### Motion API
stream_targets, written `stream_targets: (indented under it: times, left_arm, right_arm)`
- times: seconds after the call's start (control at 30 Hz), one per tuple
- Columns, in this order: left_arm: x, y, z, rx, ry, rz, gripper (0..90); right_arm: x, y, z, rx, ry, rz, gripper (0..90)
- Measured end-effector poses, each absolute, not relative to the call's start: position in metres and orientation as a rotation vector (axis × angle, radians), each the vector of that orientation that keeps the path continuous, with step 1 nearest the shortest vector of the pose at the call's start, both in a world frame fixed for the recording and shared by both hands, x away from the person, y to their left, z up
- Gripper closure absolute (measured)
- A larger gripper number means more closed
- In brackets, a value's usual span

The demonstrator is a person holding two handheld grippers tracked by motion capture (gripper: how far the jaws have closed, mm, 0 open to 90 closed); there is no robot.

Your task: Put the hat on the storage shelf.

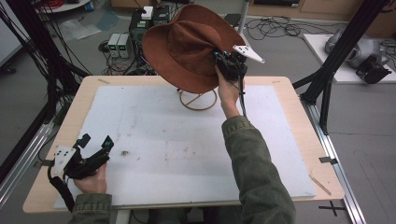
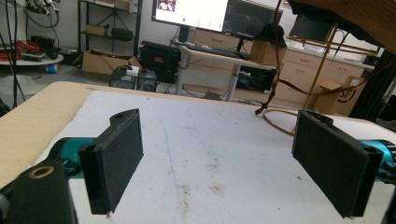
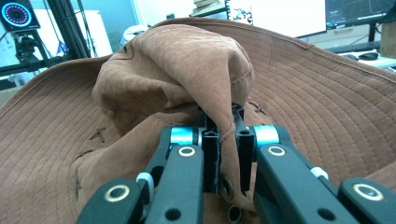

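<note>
Hat (image 1: pixel 187 49), a brown wide-brimmed one of soft cloth, hangs tilted in the air above the far edge of the desk (image 1: pixel 42 140), over a wire stand (image 1: pixel 198 99) whose ring base rests on the white mat (image 1: pixel 187 154). The right gripper (image 1: pixel 219 58) carries it: in the right gripper view its jaws are closed on a fold of the crown (image 3: pixel 224 126), cloth pinched between the two pads. Gripping the crown rather than the floppy brim probably gives a firmer hold and keeps the opening facing down toward the stand. Whether the hat touches the stand's top cannot be told, since the brim hides it.

The left gripper (image 1: pixel 95 144) rests near the desk's near left corner, held low in the person's hand, jaws spread wide with nothing between them. It seems parked out of the way, as one gripper suffices for so light a thing.
</note>
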State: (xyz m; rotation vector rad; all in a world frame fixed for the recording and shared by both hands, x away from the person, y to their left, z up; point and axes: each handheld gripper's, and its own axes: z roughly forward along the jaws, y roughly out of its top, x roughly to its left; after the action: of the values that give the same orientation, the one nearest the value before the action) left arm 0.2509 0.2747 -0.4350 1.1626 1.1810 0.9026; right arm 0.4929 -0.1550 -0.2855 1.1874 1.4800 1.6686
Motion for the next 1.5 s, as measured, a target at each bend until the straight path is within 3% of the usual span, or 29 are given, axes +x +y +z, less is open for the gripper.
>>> stream_targets:
  times: [0.2,0.3,0.5,0.53,0.57,0.6,0.77,0.97,1.5]
  left_arm:
    - [0.251,0.274,-0.435,1.169,1.179,0.900,16.6]
    - [0.251,0.274,-0.435,1.168,1.179,0.902,16.6]
    - [0.251,0.273,-0.435,1.167,1.177,0.902,16.7]
    - [0.251,0.273,-0.435,1.167,1.175,0.903,16.6]
    - [0.251,0.273,-0.435,1.172,1.173,0.903,16.6]
    - [0.251,0.273,-0.435,1.172,1.173,0.903,16.6]
    - [0.251,0.273,-0.435,1.169,1.174,0.907,16.6]
    - [0.251,0.273,-0.435,1.167,1.175,0.906,16.6]
    - [0.250,0.271,-0.433,1.162,1.166,0.914,16.6]
  right_arm:
    - [0.495,-0.155,-0.285,1.190,1.480,1.681,79.5]
    - [0.497,-0.158,-0.285,1.186,1.492,1.713,68.2]
    - [0.496,-0.158,-0.284,1.154,1.530,1.712,54.9]
    - [0.495,-0.158,-0.284,1.151,1.531,1.715,51.3]
    - [0.495,-0.158,-0.283,1.148,1.537,1.704,38.7]
    - [0.495,-0.158,-0.283,1.148,1.537,1.704,38.7]
    - [0.488,-0.158,-0.278,1.099,1.532,1.656,11.8]
    - [0.483,-0.165,-0.271,1.064,1.535,1.629,11.3]
    - [0.424,-0.244,-0.248,1.038,1.462,1.479,10.9]
